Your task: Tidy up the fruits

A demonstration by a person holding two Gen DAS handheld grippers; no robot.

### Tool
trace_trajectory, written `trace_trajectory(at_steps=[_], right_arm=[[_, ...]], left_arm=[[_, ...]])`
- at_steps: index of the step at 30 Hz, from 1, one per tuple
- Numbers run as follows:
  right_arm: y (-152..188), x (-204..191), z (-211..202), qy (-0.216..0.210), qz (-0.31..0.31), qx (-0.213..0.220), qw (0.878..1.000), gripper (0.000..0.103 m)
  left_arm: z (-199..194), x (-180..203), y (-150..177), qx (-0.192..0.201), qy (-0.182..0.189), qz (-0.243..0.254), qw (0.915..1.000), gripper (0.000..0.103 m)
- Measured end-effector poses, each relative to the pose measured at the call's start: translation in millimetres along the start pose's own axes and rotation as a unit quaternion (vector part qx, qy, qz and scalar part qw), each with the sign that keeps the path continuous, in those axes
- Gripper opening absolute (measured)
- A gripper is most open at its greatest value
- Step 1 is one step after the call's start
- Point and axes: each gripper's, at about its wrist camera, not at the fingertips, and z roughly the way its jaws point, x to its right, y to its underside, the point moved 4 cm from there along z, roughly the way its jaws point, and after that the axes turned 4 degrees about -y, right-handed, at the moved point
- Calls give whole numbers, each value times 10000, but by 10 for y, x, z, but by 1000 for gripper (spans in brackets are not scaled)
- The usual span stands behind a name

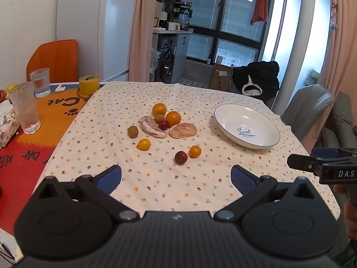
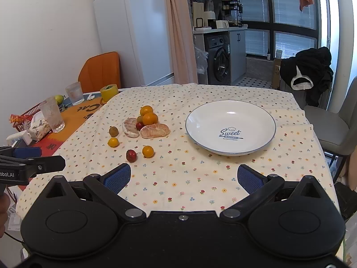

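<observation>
Fruits (image 1: 162, 122) clustered left of plate (image 2: 256, 149); glasses (image 1: 24, 109) far left.

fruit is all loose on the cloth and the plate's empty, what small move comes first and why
Probably ease the right hand-held gripper forward-left over the small orange. It is open, holds nothing, and that orange lies apart from the pile, among the nearest pieces to the plate, with clear cloth around it for the fingers.
</observation>
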Motion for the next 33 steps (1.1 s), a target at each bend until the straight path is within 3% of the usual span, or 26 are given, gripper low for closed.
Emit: trace_trajectory(at_steps=[33], right_arm=[[-30,-20,-36,76,-126,38,9999,103]], left_arm=[[-14,-1,3,19,34,43,10000,103]])
